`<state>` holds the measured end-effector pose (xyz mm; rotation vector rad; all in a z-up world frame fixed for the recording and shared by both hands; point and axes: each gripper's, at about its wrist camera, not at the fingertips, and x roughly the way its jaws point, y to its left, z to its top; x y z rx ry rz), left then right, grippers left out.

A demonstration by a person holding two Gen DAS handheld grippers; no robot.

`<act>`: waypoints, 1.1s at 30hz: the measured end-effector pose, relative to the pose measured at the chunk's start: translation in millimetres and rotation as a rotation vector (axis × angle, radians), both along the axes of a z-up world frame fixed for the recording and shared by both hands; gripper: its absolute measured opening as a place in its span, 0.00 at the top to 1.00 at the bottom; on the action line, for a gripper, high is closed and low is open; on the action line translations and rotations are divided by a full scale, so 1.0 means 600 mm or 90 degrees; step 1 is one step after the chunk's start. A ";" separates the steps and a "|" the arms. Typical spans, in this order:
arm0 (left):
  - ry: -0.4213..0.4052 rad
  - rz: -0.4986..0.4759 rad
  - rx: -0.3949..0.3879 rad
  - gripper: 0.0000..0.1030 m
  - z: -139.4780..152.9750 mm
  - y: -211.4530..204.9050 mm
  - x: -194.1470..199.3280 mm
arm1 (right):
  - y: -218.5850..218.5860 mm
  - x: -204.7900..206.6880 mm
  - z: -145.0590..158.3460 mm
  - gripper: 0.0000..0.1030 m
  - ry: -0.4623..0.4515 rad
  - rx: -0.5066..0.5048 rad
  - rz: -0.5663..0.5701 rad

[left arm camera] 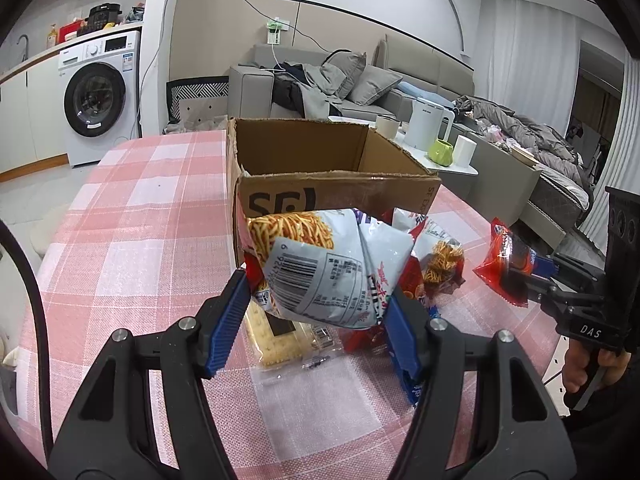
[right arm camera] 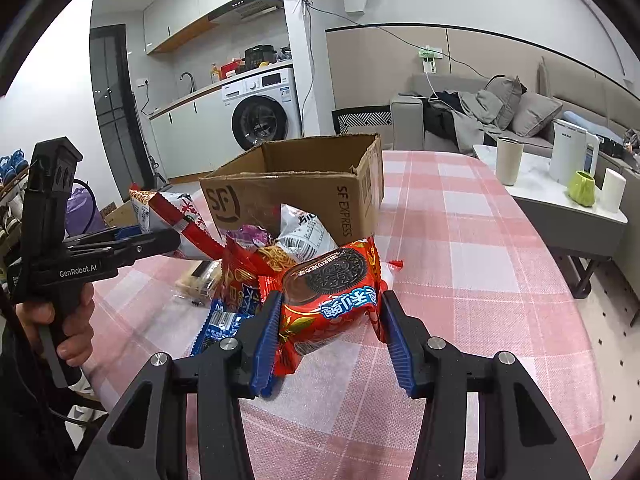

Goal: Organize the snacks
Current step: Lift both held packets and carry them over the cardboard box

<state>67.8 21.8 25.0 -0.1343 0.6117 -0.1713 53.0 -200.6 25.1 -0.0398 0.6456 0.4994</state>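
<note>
Two packets up: both are off the table, one in each claw, and the box is the target for both.
Noodle bag: white noodle bag (left arm camera: 320, 272) is pinched between the pads of the left claw (left arm camera: 318, 300), hanging clear of the pink checked tablecloth (left arm camera: 132, 216).
Noodle bag axis: long side tilts from about 10 o'clock to 4 o'clock in the left wrist view, barcode panel facing the camera.
Cookie packet: red cookie packet (right arm camera: 330, 292) is clamped in the right claw (right arm camera: 330, 330), lifted off the table, long side running roughly 8 to 2 o'clock.
Box: open cardboard box (left arm camera: 332, 184) sits at 12 o'clock from the left claw, just beyond the noodle bag; bag top overlaps the near wall in this view, so contact is hard to tell.
Box from right claw: cardboard box lies at about 11 o'clock, further off, with the snack pile between.
Nearer hand: left, by my judgement; its bag only needs to rise over the near rim and go forward.
Pile: loose snacks (right arm camera: 236, 276) and a cracker pack (left arm camera: 276, 332) lie on the table at the foot of the box, under and between the claws.
Risk: wide bag may catch on the ragged near rim.
</note>
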 end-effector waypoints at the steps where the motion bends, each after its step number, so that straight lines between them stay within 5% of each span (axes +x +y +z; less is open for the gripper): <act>1: -0.002 0.001 0.001 0.39 0.003 -0.001 -0.001 | 0.000 -0.002 0.002 0.52 -0.002 0.003 0.001; 33: -0.052 0.049 0.018 0.39 0.087 -0.005 -0.014 | 0.026 0.065 0.070 0.52 -0.035 0.025 0.011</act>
